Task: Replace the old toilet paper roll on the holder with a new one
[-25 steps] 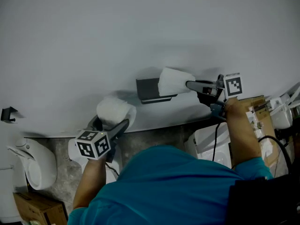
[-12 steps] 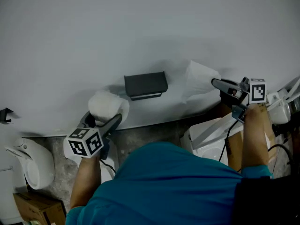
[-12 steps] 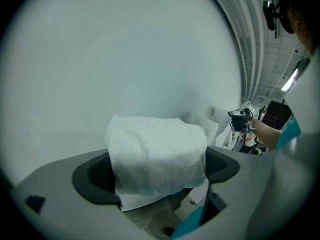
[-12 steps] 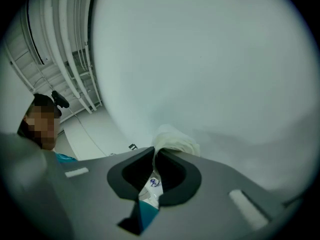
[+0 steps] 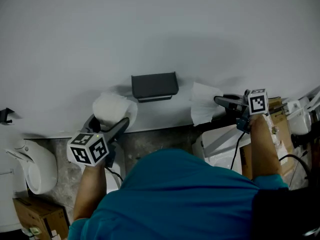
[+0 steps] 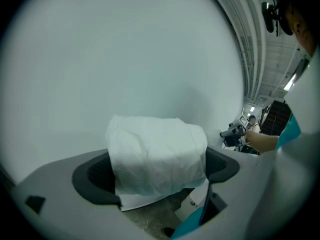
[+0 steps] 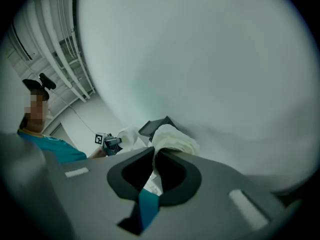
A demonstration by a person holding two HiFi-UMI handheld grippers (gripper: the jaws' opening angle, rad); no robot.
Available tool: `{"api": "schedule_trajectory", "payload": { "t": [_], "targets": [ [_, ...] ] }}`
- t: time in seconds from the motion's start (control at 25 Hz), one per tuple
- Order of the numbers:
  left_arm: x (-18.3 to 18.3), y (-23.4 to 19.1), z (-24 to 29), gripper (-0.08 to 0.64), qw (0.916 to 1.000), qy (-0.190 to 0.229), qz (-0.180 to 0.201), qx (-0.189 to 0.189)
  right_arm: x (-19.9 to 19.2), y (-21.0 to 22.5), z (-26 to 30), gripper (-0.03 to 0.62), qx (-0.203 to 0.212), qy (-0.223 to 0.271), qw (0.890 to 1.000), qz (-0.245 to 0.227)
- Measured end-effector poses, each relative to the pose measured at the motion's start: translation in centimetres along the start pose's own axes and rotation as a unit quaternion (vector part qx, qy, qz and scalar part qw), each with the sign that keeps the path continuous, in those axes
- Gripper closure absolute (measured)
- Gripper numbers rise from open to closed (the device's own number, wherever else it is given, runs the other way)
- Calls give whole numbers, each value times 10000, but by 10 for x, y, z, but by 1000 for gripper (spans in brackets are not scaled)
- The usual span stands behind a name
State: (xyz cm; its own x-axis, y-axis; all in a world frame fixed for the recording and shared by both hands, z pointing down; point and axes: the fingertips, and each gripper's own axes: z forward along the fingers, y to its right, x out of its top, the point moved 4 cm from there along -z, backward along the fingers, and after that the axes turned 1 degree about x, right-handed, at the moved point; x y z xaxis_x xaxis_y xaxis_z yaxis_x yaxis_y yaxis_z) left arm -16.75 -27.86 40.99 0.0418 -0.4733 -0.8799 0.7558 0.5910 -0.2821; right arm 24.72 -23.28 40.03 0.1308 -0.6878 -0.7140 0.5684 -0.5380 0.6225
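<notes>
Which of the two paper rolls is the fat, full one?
The full roll in the left gripper, left of the holder. The right gripper pinches a flat roll.

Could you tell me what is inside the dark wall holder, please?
No roll shows in the holder; its cover hides any spindle. The old paper is in the right gripper.

A cardboard box (image 5: pixel 35 218) sits on the speckled grey floor (image 5: pixel 150 145).

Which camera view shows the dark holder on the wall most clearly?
The head view: the holder appears whole and empty. The right gripper view shows only a small dark corner of it behind the paper held there. The left gripper view does not show it.
</notes>
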Motion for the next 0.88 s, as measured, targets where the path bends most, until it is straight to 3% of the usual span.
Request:
{"api": "schedule_trajectory", "payload": {
  "t": [0.2, 0.52, 0.88],
  "targets": [
    [1, -2, -9, 29, 10000, 20, -44, 81, -18, 14, 42, 571, 268, -385, 9989, 69],
    [0, 0, -12, 29, 9998, 41, -96, 158, -15, 14, 89, 571, 745, -735, 9945, -35],
    [0, 1, -17, 29, 9997, 83, -135, 172, -15, 12, 121, 571, 666, -1005, 9927, -80]
  ]
}}
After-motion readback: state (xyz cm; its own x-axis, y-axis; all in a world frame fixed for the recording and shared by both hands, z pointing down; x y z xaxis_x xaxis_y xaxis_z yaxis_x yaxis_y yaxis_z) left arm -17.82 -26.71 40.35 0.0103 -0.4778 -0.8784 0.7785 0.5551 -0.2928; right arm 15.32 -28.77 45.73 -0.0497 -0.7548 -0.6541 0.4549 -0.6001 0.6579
